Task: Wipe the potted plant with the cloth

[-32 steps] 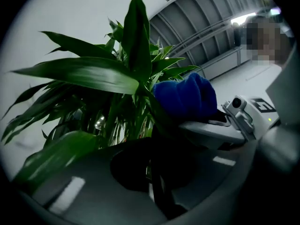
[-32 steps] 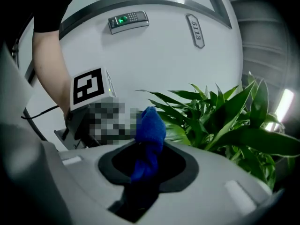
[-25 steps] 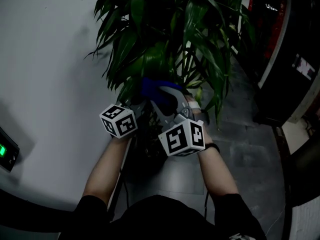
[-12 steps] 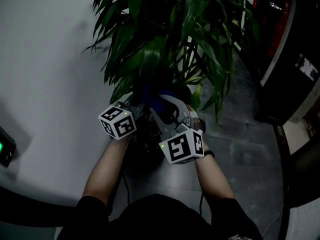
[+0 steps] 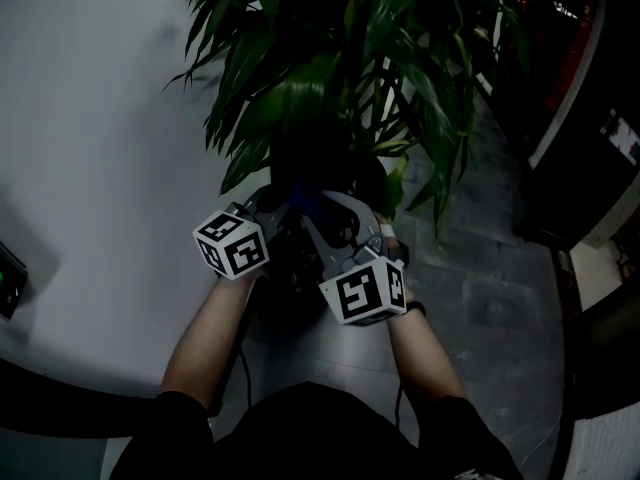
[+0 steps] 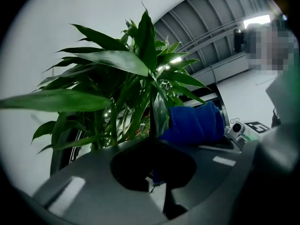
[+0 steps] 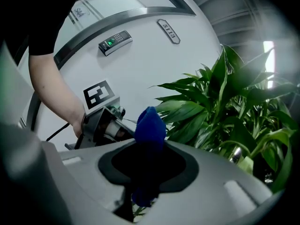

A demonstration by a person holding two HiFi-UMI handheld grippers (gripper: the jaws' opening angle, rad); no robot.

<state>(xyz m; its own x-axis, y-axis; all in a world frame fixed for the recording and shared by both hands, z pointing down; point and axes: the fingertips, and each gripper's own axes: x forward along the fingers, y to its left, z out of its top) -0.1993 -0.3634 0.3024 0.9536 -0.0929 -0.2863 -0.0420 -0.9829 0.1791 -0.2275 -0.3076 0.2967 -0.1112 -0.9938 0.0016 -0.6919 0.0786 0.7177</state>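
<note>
The potted plant (image 5: 330, 78) with long green leaves fills the top of the head view. My left gripper (image 5: 272, 200) reaches in at its base and is shut on a leaf (image 6: 157, 109) that runs down between its jaws. My right gripper (image 5: 318, 206) sits close beside it, shut on a folded blue cloth (image 7: 149, 124). The cloth (image 6: 194, 123) rests against the held leaf, just right of it. In the head view only a small part of the cloth (image 5: 304, 194) shows under the leaves. The pot itself is hidden in the dark below the leaves.
A curved white wall (image 5: 90, 148) stands close on the left, with a keypad (image 7: 115, 40) showing a green light. Grey floor (image 5: 480, 298) lies to the right, with dark furniture (image 5: 590, 148) at the far right. A cable (image 5: 240, 368) hangs below my left arm.
The blue cloth has moved in under the leaves, so less of it shows in the head view. The right gripper has shifted slightly left and down; the left one has hardly moved.
</note>
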